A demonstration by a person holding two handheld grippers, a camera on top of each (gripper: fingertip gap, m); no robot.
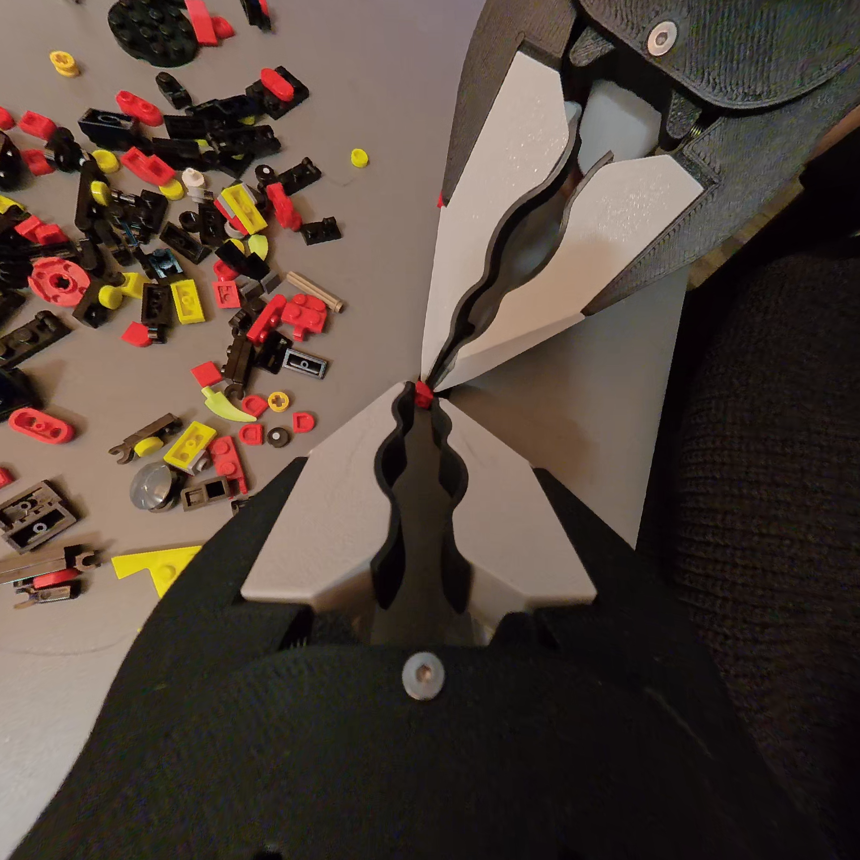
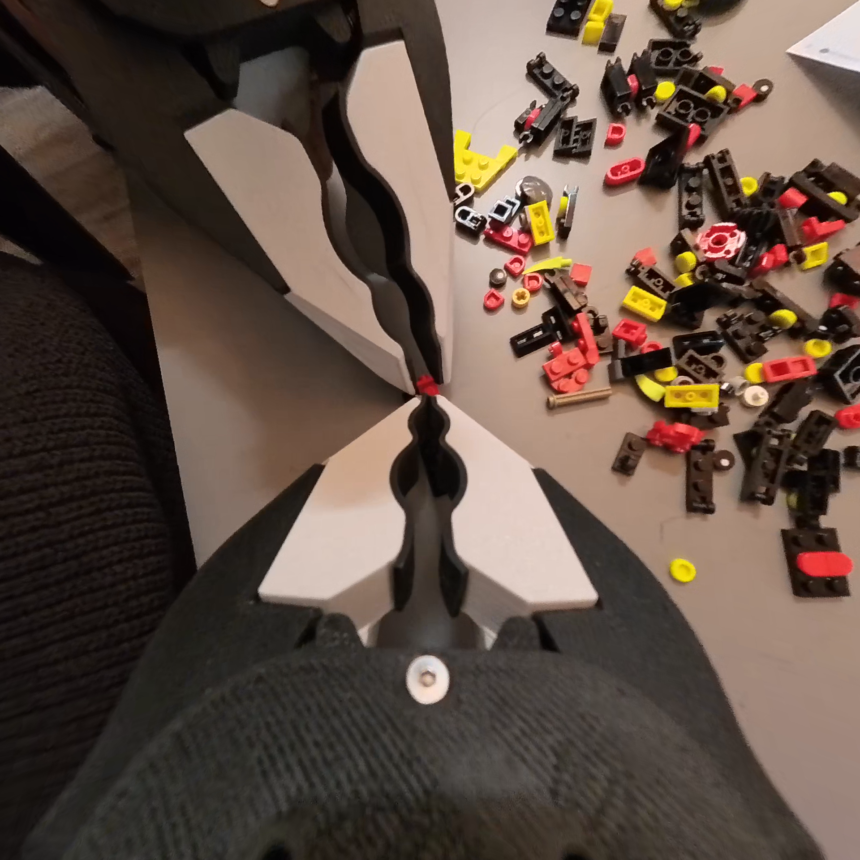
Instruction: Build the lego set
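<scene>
My left gripper (image 1: 421, 395) is shut on a small red Lego piece (image 1: 423, 394), pinched at its very fingertips above the grey table (image 1: 381, 70). My right gripper (image 2: 422, 401) is shut, and its tips meet the red piece (image 2: 427, 384) from the opposite side. I cannot tell whether it grips the piece or only touches it. In the left wrist view the right gripper (image 1: 430, 379) comes in from the upper right. In the right wrist view the left gripper (image 2: 426, 376) comes in from above.
Several loose red, black and yellow Lego pieces (image 1: 186, 242) lie scattered on the table (image 2: 558, 605), among them a yellow wedge plate (image 2: 479, 163) and a black round plate (image 1: 153, 28). Dark knitted fabric (image 1: 768, 465) lies beyond the table edge. A white paper corner (image 2: 833, 51) lies at the far right. The black round plate (image 1: 153, 28) is about 20 cm from both grippers' fingertips.
</scene>
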